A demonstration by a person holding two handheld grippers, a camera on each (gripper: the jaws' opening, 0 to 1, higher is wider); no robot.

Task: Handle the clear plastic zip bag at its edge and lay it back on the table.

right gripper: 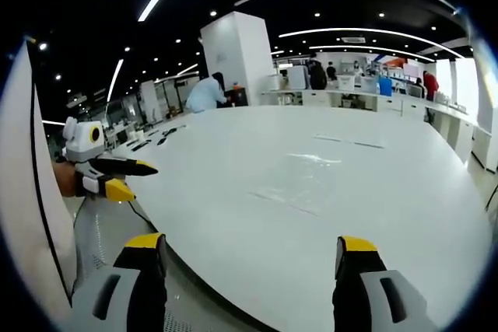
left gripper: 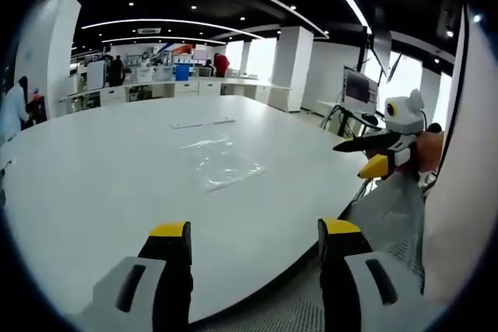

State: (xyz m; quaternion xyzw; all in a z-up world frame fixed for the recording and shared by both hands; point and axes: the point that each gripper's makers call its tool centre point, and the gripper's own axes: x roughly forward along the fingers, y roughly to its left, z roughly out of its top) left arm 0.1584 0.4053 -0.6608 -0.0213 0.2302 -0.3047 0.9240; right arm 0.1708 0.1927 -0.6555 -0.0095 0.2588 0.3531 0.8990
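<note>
In the left gripper view the left gripper [left gripper: 254, 231] stands with its yellow-tipped jaws wide apart and nothing between them, held back over the near edge of the white worktop [left gripper: 93, 176] — a stance that looks like readiness rather than a grasp. The clear plastic zip bag [left gripper: 222, 162] lies flat out on the worktop, well apart from the jaws and toward the middle of the surface, its film showing mostly as glints and creases; it seems to lie where either hand can reach an edge. Beyond it a thin pale strip [left gripper: 202, 123] rests on the worktop. At the right of this view the right gripper [left gripper: 377, 155] comes in, off the worktop's edge, jaws somewhat parted and empty. In the right gripper view the right gripper [right gripper: 253, 258] is likewise spread wide and holds nothing, poised over the worktop's [right gripper: 405, 192] curved rim. The bag [right gripper: 292, 192] is faint here — a flat, nearly see-through patch ahead of the jaws, untouched. The left gripper [right gripper: 124, 178] shows at the left, clear of the worktop. By my reading the bag's edge has yet to be taken up.
</note>
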